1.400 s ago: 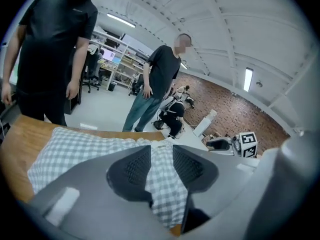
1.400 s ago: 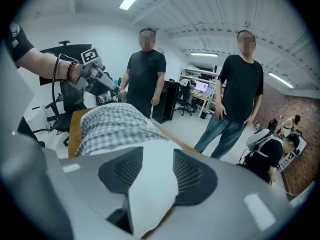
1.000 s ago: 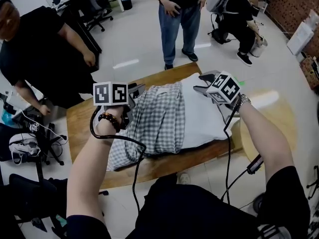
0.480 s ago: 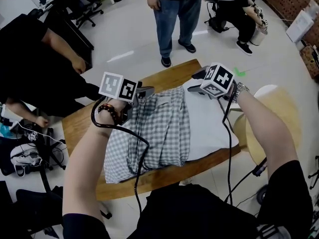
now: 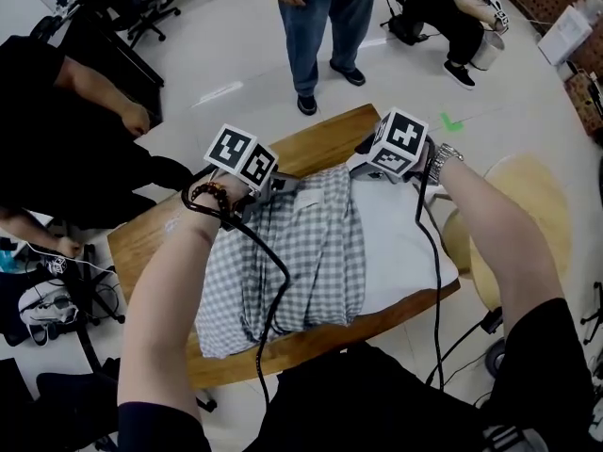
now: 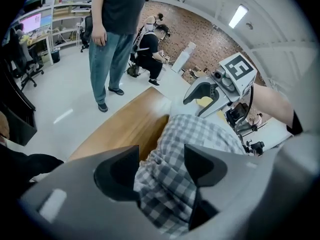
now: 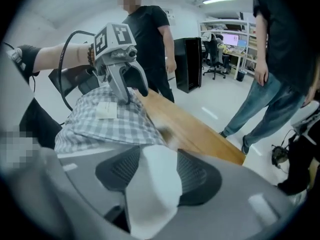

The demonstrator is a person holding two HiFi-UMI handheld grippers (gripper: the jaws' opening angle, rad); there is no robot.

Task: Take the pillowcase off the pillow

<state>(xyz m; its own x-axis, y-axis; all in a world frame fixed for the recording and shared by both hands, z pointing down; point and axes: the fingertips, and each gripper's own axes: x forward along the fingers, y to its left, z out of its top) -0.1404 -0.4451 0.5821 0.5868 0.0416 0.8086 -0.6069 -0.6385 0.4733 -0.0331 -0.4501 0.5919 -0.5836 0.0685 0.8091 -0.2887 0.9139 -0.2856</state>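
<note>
A grey-and-white checked pillowcase covers the left part of a white pillow on a wooden table. My left gripper is at the pillowcase's far edge. In the left gripper view its jaws are opening, with bunched checked cloth lying between the pads. My right gripper is at the pillow's bare far corner. In the right gripper view the white pillow corner fills the gap between both pads, which are shut on it. Each gripper shows in the other's view: right gripper, left gripper.
A person in jeans stands just beyond the table's far edge. Another person in black bends at the left. A round wooden stool stands at the right. The grippers' cables hang over the near edge.
Both grippers have shifted toward the table's far edge. The left one has swung in to the pillowcase's far hem. The pillow's bare part looks about the same.
</note>
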